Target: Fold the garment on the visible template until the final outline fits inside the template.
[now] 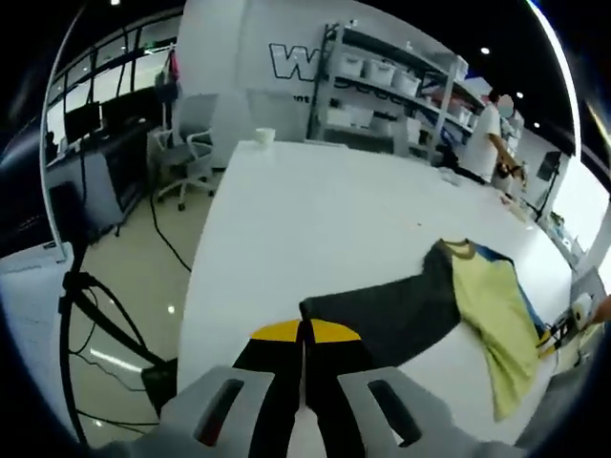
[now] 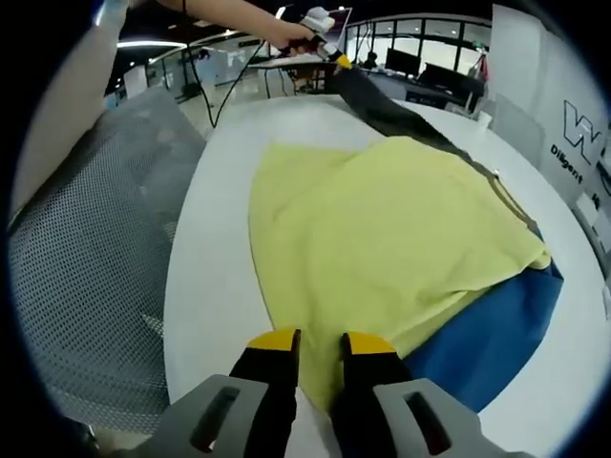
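left view: low, along table | right view: close over garment | shared: garment

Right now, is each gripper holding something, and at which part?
The left gripper pinches the end of the garment's dark sleeve. The right gripper grips the yellow hem edge of the garment.

Pretty busy room behind the white table: a white cup sits at its far edge, a grey office chair just off the far left corner, and metal shelving with storage bins by the back wall. Mesh chair back beside the table's near edge.
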